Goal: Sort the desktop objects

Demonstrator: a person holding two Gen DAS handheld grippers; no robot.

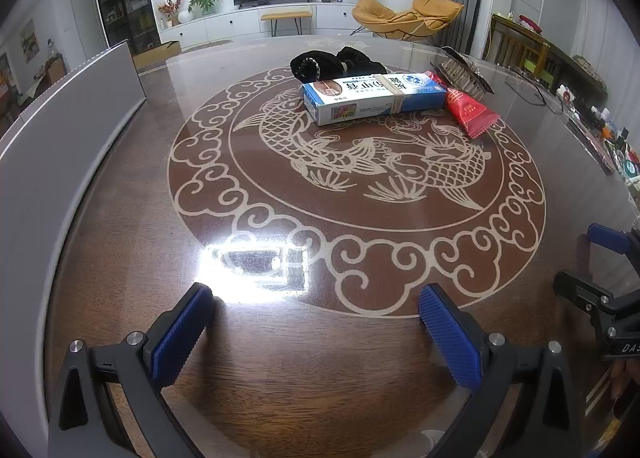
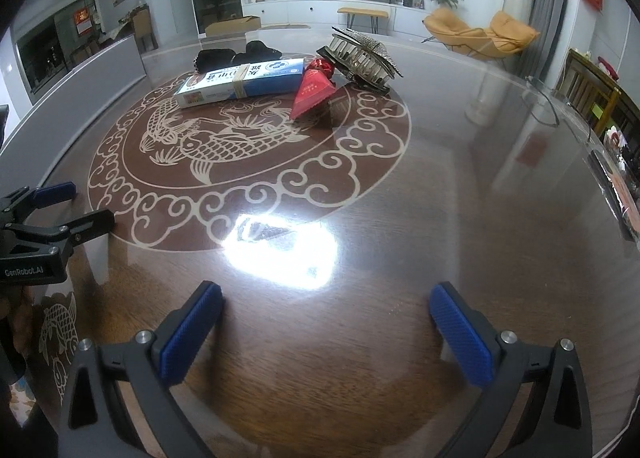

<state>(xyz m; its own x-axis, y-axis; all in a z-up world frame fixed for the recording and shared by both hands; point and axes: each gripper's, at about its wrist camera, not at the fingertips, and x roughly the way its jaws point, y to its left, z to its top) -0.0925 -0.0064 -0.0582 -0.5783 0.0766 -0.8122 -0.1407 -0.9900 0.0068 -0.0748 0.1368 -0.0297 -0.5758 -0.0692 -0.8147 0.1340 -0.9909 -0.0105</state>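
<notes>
Found left tongs (image 1: 316, 298) spread wide and empty, hovering low over the near part of the worktop (image 1: 280, 370). Found right tongs (image 2: 328, 290) likewise wide and empty, just beside the left pair. Nothing gripped on either side.

Located the items for sorting bunched together at the far side of the koi medallion (image 1: 360, 162), well apart from both tongs:
- toothpaste box (image 1: 372, 96), lying flat, with a rubber band (image 1: 386, 92) round it;
- red sachet (image 1: 472, 110), touching the box's right end;
- toothed hair claw (image 1: 464, 74), right behind the sachet and apparently resting on its top end;
- black fabric bundle (image 1: 336, 64), touching the box's rear edge;
- spectacles (image 1: 532, 86), lying apart to the right, near the worktop edge.

Judged sorting not yet begun.

Risks assessed:
- Dragging neighbours along. Cause: mutual contact within the cluster; lifting the box likely to shift sachet and fabric.
- Snagging. Cause: claw teeth lying against the sachet.
- Skidding instead of seating between the pads. Cause: glossy glass surface under a flat, thin sachet.
- Knocking the spectacles off. Cause: clear frame, hard to pick out, close to the edge.
- Tongs striking one another. Cause: both converging on one tight cluster.
</notes>
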